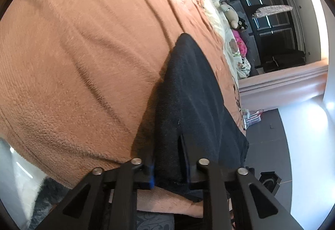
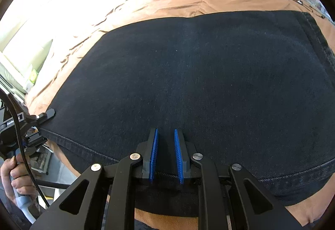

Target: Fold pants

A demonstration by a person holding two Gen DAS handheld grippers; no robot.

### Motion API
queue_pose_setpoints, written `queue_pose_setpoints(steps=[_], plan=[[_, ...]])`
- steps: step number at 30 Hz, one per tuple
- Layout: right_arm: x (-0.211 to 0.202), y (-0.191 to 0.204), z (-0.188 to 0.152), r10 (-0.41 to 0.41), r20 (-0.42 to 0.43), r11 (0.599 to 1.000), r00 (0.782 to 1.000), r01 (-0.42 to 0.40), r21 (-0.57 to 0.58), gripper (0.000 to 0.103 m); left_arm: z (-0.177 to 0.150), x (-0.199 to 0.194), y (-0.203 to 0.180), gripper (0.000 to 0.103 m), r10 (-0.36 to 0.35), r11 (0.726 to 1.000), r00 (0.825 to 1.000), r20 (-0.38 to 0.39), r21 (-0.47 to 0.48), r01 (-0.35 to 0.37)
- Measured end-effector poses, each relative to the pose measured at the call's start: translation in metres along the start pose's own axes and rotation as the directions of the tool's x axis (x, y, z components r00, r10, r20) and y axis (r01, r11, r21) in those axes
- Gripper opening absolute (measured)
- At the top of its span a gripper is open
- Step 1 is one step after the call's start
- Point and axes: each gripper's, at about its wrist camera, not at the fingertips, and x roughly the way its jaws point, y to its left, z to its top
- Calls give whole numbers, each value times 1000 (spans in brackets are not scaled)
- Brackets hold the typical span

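Observation:
The black pants (image 2: 199, 83) lie folded flat on a brown fleece blanket (image 2: 178, 0) on a bed. My right gripper (image 2: 166, 142) is open above the near edge of the pants, its blue pads (image 2: 153, 154) apart and empty. My left gripper (image 1: 167, 159) is shut on the left corner of the pants (image 1: 188, 94), with thick fabric between its fingers. In the right wrist view the left gripper (image 2: 45, 117) shows at the far left, clamped on that corner.
The brown blanket (image 1: 83, 52) covers most of the bed. Stuffed toys and pillows (image 1: 234, 37) lie at the head of the bed. A dark window (image 1: 272, 31) and grey floor (image 1: 266, 136) are beyond. A person's hand (image 2: 14, 175) holds the left gripper's handle.

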Motion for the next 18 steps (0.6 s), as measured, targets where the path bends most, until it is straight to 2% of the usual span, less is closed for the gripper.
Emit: queue_pose_setpoints(steps=[5, 12, 18], plan=[[-5, -15, 0, 54, 7, 998, 999, -54, 22, 13, 3, -8, -25, 15, -1, 999, 1000, 22, 42, 0], [-20, -34, -1, 117, -15, 992, 993, -116, 45, 13, 6, -17, -80, 15, -30, 991, 998, 49, 132, 23], [-58, -67, -3, 175, 59, 975, 983, -182, 126, 13, 7, -13, -134, 15, -60, 973, 997, 43, 223, 49]])
